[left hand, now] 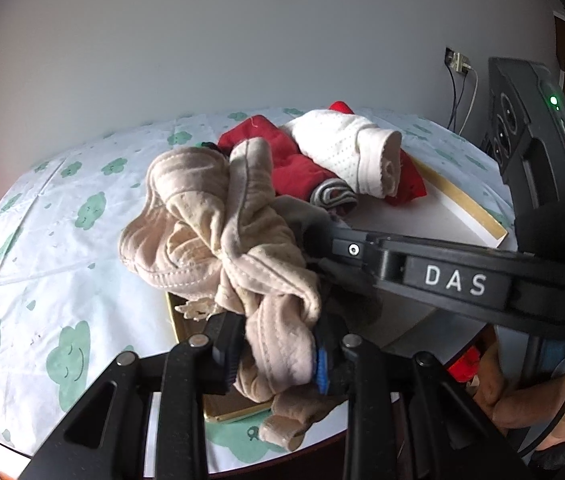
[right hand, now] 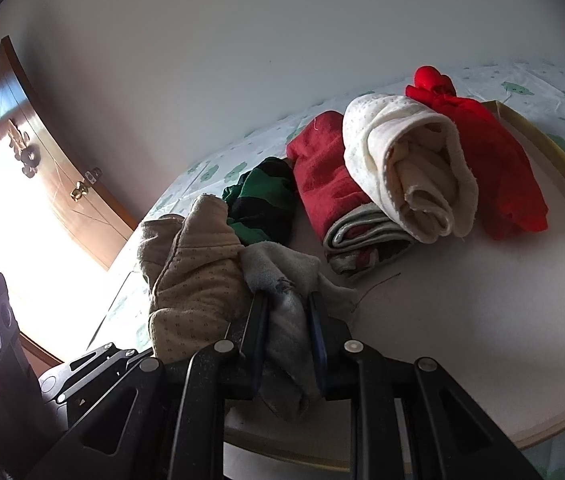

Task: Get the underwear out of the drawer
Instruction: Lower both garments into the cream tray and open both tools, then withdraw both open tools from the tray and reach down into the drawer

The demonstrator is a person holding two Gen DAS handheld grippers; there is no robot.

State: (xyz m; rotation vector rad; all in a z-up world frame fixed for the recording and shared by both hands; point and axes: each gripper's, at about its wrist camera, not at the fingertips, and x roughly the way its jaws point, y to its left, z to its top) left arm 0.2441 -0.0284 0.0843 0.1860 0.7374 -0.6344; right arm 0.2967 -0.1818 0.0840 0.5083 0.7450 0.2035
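My left gripper (left hand: 278,354) is shut on a crumpled beige undergarment (left hand: 218,236) and holds it over the shallow white drawer (left hand: 422,216). My right gripper (right hand: 288,320) is shut on a grey piece of underwear (right hand: 282,280) just beside that beige piece (right hand: 198,280); its arm crosses the left wrist view (left hand: 454,280). In the drawer lie a rolled white piece (right hand: 406,168), red pieces (right hand: 326,184), a striped folded piece (right hand: 362,236) and a green-and-black piece (right hand: 262,200).
The drawer, with a gold-edged rim (right hand: 562,160), rests on a bed with a white sheet printed with green clouds (left hand: 66,224). A grey wall stands behind. A wooden door (right hand: 62,184) is at the left, wall sockets with cables (left hand: 458,64) at the right.
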